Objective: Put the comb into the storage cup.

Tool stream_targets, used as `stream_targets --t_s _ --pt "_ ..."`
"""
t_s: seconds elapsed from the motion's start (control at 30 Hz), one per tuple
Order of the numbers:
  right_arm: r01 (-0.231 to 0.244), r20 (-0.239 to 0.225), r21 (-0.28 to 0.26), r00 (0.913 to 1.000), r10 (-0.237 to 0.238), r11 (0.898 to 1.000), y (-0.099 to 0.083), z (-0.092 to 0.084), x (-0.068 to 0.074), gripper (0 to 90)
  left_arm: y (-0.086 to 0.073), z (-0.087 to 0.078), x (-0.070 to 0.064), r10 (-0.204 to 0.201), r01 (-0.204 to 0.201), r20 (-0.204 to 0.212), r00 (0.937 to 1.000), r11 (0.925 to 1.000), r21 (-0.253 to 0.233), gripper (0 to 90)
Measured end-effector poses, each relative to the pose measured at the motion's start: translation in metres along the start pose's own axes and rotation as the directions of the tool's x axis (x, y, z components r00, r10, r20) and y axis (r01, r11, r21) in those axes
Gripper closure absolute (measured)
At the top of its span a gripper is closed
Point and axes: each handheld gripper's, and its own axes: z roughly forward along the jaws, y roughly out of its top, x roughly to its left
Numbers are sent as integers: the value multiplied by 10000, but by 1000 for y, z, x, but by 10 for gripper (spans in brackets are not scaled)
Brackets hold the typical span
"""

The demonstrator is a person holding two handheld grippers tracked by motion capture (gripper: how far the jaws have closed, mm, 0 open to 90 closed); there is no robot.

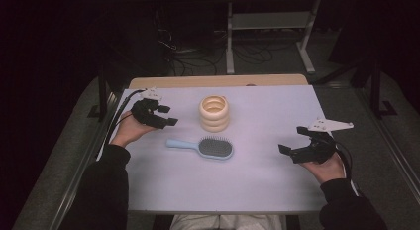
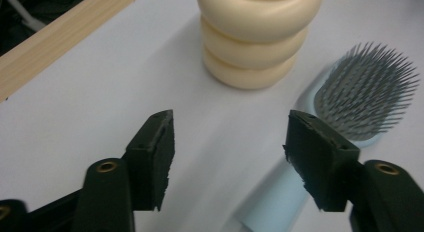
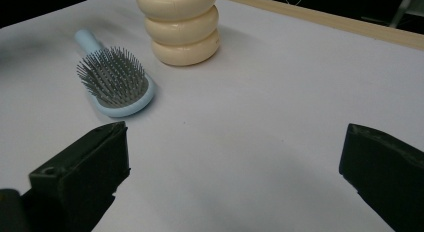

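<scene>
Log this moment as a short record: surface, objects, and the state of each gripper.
surface: pale table
objects: blue hairbrush, bristles up; cream ringed cup, upright behind it
left gripper: jaws apart, nothing clamped, brush handle just beyond the jaws in its own view
right gripper: open, empty, apart from both objects

Hairbrush (image 2: 350, 107) handle end cut off at bottom edge of left gripper view, partly masked behind one jaw of left hand-held gripper (image 2: 230, 162); lower handle blurred. Ringed cream holder (image 2: 257, 37) cropped at top edge in both gripper views. Holder contents indiscernible in high view. Room beyond counter (image 1: 277, 180) too dark to resolve.
</scene>
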Motion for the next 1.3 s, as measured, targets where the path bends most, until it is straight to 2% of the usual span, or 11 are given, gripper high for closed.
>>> stream_targets --t_s 0.13,0.23,0.33,0.43,0.63,0.73,0.87,0.93,1.03,1.17,1.3 --pt "0 -3 -11 10000 0 10000 0 0 0 0 -3 5 -1 137 -135 -241 9996 9999 84 464" --pt "-2 -5 -4 10000 2 10000 0 0 0 0 -8 9 1 50 -48 -394 9992 10000 44 567" --pt "12 -11 30 10000 -12 10000 0 0 0 0 -12 16 1 71 -57 -351 9994 9992 406 677" --pt "25 -20 49 10000 -25 10000 0 1 0 0 -15 21 0 117 -102 -284 9995 9987 505 785" --pt "43 -64 88 10000 -43 10000 0 1 0 0 -16 30 -6 418 -419 28 9991 9971 640 900" --pt "43 -64 112 10000 -42 9999 0 2 0 0 -15 33 -9 523 -538 268 9983 9966 618 900" --pt "45 -62 101 10000 -44 9999 0 2 1 0 -16 37 -11 283 -313 610 9977 9983 484 900" --pt "41 -54 119 10000 -40 9999 0 2 1 0 -18 40 -10 212 -258 754 9969 9978 613 900" --pt "69 -59 125 10000 -68 9999 0 2 1 0 -21 44 -9 -20 -38 864 9963 9978 668 900" --pt "63 -38 161 10000 -62 9999 0 2 1 0 -23 46 -10 -90 27 884 9960 9974 719 900" --pt "59 -30 200 10000 -59 9998 0 3 1 0 -26 49 -12 -38 -59 964 9953 9950 1000 900"
